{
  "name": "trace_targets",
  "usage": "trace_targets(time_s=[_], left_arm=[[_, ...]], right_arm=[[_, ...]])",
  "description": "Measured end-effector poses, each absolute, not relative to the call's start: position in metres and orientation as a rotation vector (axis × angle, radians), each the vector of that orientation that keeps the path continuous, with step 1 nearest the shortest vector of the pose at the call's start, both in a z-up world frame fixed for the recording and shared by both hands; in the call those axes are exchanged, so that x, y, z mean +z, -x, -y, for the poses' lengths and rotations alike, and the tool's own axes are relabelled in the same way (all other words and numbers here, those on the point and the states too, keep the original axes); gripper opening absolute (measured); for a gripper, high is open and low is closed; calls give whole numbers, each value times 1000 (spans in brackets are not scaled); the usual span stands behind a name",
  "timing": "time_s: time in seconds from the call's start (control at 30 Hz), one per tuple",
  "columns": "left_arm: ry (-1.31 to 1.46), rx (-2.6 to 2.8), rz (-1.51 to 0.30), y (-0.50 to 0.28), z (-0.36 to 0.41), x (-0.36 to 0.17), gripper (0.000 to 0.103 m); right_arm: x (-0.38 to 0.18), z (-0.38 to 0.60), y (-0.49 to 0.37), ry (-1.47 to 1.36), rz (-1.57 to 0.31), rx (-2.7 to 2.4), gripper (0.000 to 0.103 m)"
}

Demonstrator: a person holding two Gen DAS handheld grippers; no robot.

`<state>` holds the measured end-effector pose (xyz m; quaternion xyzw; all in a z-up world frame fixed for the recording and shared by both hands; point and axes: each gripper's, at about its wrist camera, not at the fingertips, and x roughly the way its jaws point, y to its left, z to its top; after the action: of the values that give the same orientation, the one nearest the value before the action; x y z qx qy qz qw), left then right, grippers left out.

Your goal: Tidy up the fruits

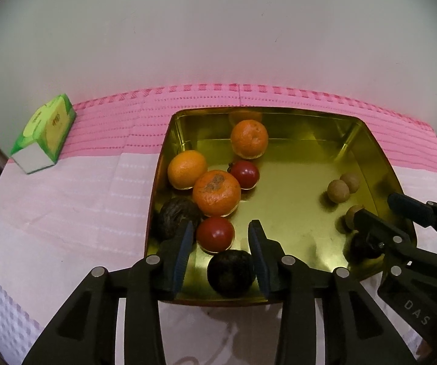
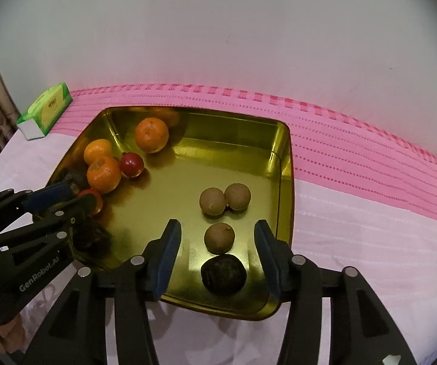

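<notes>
A gold metal tray sits on a pink cloth in the middle of both views, and all the fruit lies inside it. In the left wrist view, the left gripper reaches up from the bottom edge with its jaws parted; a dark wrinkled fruit lies on the tray floor low between its blue-padded fingers, and neither pad presses on it. Just above the jaws sits a red fruit, touching a large orange with a brown patch on top. Left of that orange is a second orange, above it a smaller red fruit, and farther up a third orange near the tray's far wall. Another dark fruit lies at the tray's left wall, partly behind the left finger. In the right wrist view, the right gripper comes in from the bottom with its jaws standing wide; a dark round fruit lies between the fingers, apart from both pads, and a brown round fruit sits just above it. Two more brown fruits touch each other higher in the frame. A green tissue box stands on the cloth at the upper left, well apart from the tray.
</notes>
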<state>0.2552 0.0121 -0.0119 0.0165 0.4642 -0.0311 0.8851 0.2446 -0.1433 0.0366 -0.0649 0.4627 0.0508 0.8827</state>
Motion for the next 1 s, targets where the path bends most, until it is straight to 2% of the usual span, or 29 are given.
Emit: trace_targets(time_s=[0.53, 1.0], left_arm=[[-32, -26, -930, -216, -19, 19, 40], [-36, 23, -924, -166, -27, 24, 40]], right_arm=[[67, 151, -208, 94, -921, 91, 50], [81, 144, -154, 94, -918, 110, 52]])
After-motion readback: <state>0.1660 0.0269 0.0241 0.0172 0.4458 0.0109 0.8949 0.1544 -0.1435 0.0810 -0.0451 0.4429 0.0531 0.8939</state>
